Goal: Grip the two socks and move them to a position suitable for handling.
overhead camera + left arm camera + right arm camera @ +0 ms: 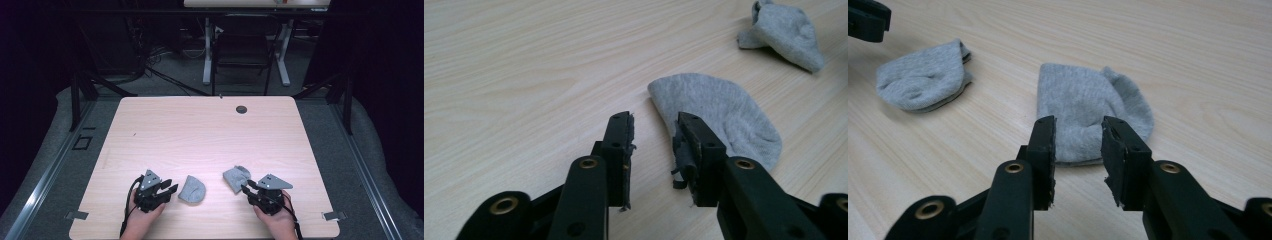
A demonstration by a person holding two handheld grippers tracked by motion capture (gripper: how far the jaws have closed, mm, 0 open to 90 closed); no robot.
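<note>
Two small grey socks lie on the light wooden table near its front edge. The left sock rests just right of my left gripper, whose jaws stand open and hold nothing. The right sock, slightly bunched, lies directly ahead of my right gripper, which is also open and holds nothing. Each gripper view also takes in the other sock farther off: the right sock and the left sock.
A dark round hole sits near the table's far edge. Beyond the table stand a dark chair and a white desk's legs. A tip of the left gripper pokes into the right gripper view.
</note>
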